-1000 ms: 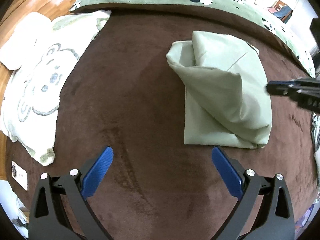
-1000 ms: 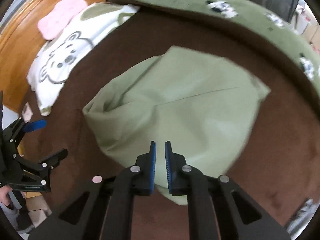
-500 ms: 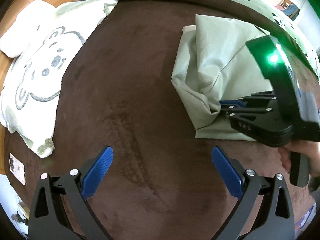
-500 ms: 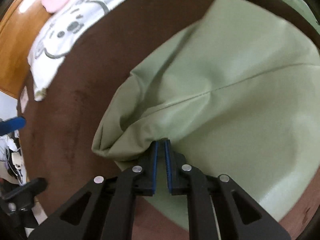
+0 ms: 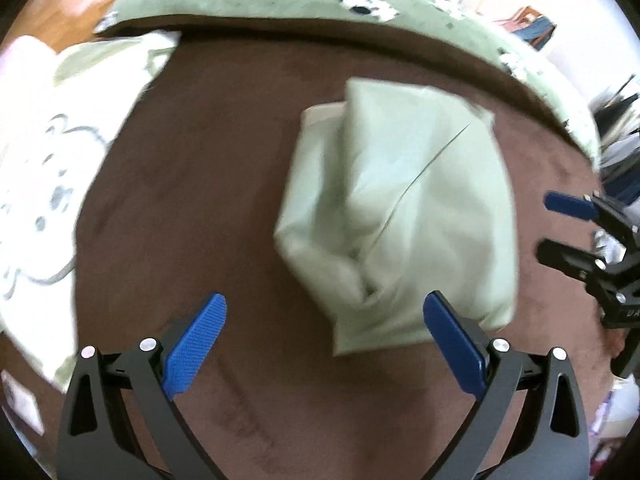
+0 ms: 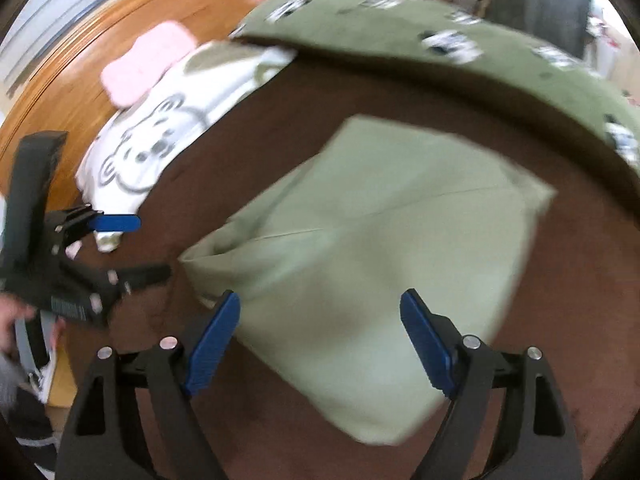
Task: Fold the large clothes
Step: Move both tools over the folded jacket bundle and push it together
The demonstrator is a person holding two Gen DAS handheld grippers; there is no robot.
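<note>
Here, pale green garment [image 6: 360,248] lying folded into a rough rectangle on the brown blanket [image 5: 192,208], centre of the right wrist view, centre-right of the left wrist view. Right gripper [image 6: 320,344] with jaws opening wide, hanging above the near edge of the cloth; nothing pinched between the blue pads, though the fabric shows through the gap. Left gripper [image 5: 324,344] also spread wide and empty, low in its frame, over bare blanket just left of the garment's near corner.

Risks, as a judgement: loose bulge at the left end of the fold [image 6: 224,248] likely to spring open, since no pad presses on it; a one-sided grab at the next fold apt to drag the whole bundle across the plush blanket rather than crease it; seam line [image 5: 420,184] running aslant, so a fold taken off the edge alone likely to come out crooked. Heavy blur in both views, so exact edge positions hard to tell.

Against a second ago: right jaws then nearly closed, now parted. Half a second ago clamped at the cloth's folded lip, now clear of it. Bear-print towel [image 6: 160,140] and spotted green cover [image 5: 280,4] unchanged.
</note>
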